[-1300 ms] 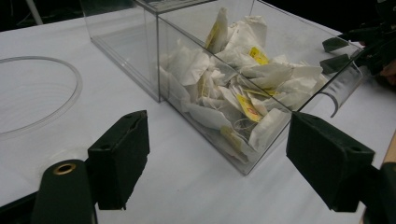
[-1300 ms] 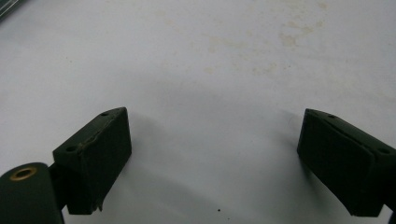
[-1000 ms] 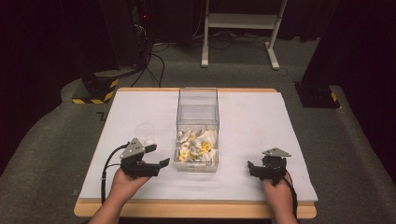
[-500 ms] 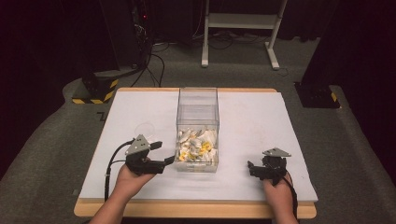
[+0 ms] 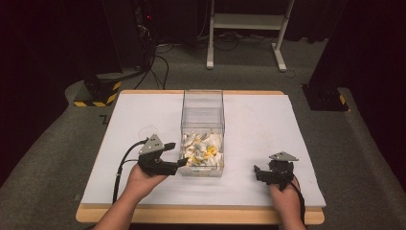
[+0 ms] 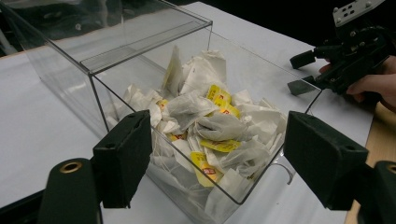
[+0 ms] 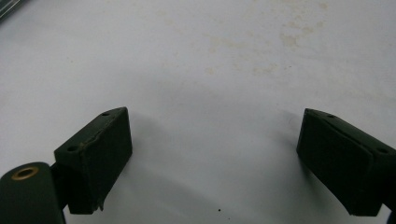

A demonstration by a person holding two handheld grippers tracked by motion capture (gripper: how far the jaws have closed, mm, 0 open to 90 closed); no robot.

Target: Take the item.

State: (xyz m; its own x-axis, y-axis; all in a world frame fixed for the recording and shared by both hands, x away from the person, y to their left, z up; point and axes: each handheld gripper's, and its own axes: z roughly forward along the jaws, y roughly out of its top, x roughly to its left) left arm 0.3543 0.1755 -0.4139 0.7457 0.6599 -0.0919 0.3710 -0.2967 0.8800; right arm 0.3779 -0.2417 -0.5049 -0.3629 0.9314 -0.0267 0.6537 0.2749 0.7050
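Left gripper, jaws apart and empty, has moved up to the clear box; right gripper unchanged, jaws apart.

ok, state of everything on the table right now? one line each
Clear box: upright on the white table, near half open at the top, far half covered by a clear panel.
Tea bags: loose heap inside the box, none held.
Left gripper: open, empty, jaws at the box's left wall.
Right gripper: open, empty, over bare table right of the box.
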